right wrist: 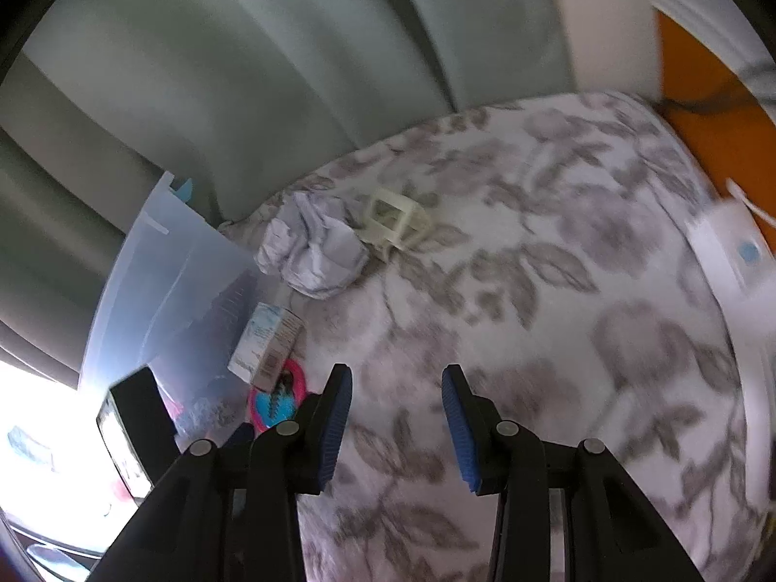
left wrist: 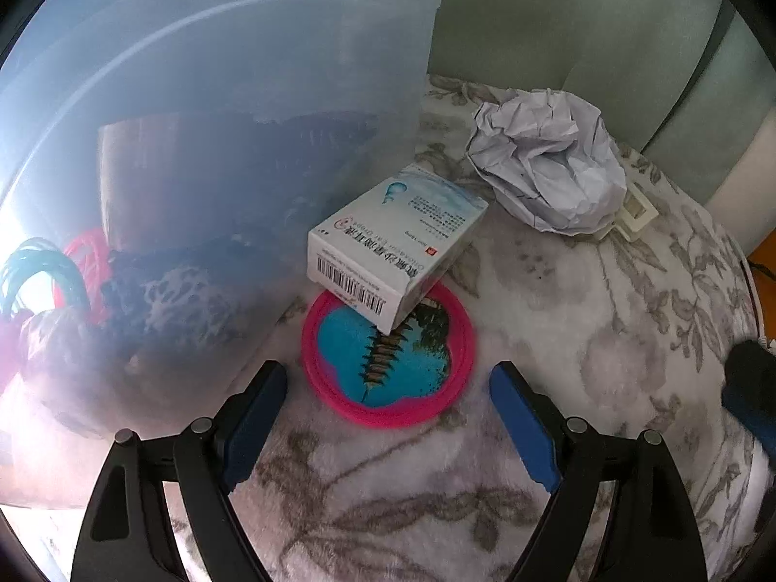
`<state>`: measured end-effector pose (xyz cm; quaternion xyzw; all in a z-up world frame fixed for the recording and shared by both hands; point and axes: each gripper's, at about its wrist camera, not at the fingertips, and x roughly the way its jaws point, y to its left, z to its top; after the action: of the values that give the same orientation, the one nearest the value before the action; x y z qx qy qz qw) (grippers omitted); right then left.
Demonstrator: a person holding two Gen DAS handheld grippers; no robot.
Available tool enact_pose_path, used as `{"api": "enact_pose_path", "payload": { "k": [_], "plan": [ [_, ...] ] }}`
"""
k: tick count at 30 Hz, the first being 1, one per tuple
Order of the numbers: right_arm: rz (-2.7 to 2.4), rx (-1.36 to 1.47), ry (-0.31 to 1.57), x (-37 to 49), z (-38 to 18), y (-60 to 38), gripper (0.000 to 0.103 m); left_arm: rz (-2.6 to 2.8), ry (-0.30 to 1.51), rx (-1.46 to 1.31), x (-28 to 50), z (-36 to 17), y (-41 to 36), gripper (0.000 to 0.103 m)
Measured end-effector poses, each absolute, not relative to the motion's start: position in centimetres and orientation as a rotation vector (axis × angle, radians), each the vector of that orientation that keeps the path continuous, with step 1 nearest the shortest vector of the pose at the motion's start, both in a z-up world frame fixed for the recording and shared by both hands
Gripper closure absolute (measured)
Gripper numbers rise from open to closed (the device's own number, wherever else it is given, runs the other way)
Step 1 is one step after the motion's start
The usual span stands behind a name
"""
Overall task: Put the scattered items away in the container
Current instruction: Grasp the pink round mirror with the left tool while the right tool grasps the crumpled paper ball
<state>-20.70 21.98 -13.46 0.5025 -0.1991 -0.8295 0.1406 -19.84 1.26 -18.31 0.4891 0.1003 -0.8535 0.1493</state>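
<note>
A translucent plastic container (left wrist: pixel 203 111) stands at the left on a floral blanket, with dark and patterned items and coloured bands inside. A white medicine box (left wrist: pixel 393 237) leans against it, one end resting on a pink-rimmed round disc (left wrist: pixel 388 363) with a blue picture. My left gripper (left wrist: pixel 388 378) is open and empty, its fingers either side of the disc's near edge. Crumpled white paper (left wrist: pixel 548 165) lies behind, beside a cream plastic frame (left wrist: pixel 635 211). My right gripper (right wrist: pixel 396 388) is open and empty over bare blanket. Its view also shows the container (right wrist: pixel 169 271), box (right wrist: pixel 266 342), disc (right wrist: pixel 276 402), paper (right wrist: pixel 315 252) and frame (right wrist: pixel 393 218).
Grey-green cushions (right wrist: pixel 242 72) rise behind the blanket. A white object with a blue spot (right wrist: pixel 737 252) sits at the blanket's right edge, with orange floor (right wrist: pixel 703 111) beyond. The other gripper's tip (left wrist: pixel 749 383) shows at the right of the left wrist view.
</note>
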Motion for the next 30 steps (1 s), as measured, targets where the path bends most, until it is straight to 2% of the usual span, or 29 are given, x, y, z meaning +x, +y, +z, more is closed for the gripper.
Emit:
{"api": "enact_pose_path", "payload": {
  "k": [1, 4, 9, 13, 22, 24, 25, 26, 30],
  "plan": [
    [-2.380, 1.451, -0.575, -21.3, -13.5, 21.6, 0.061, -2.454, 0.289, 1.401, -19.9, -18.3, 1.2, 0.016],
    [-2.328, 1.462, -0.574, -23.2, -14.0, 20.6, 0.050, -2.458, 0.295, 1.381, -19.9, -18.3, 1.1, 0.017],
    [-2.242, 1.503, -0.571, -26.6, -15.5, 19.1, 0.050, -2.463, 0.329, 1.356, -19.8, -18.0, 0.5, 0.017],
    [-2.147, 1.509, -0.686, -28.9, -16.9, 18.5, 0.043, -2.465, 0.337, 1.351, -19.9, -17.9, 0.2, 0.017],
    [-2.041, 1.564, -0.966, -32.8, -19.8, 18.7, 0.042, -2.472, 0.338, 1.359, -20.2, -17.6, -0.5, 0.017],
    [-2.035, 1.558, -1.002, -33.0, -20.0, 18.7, 0.043, -2.475, 0.342, 1.359, -20.3, -17.5, -0.7, 0.017],
    [-2.034, 1.550, -1.010, -33.0, -20.0, 18.7, 0.050, -2.478, 0.344, 1.359, -20.4, -17.5, -0.8, 0.017],
    [-2.033, 1.541, -1.017, -33.0, -20.0, 18.6, 0.062, -2.480, 0.345, 1.359, -20.4, -17.5, -0.9, 0.017],
    [-2.061, 1.517, -0.979, -32.6, -19.2, 18.4, 0.064, -2.478, 0.349, 1.355, -20.6, -17.2, -1.6, 0.028]
  ]
}}
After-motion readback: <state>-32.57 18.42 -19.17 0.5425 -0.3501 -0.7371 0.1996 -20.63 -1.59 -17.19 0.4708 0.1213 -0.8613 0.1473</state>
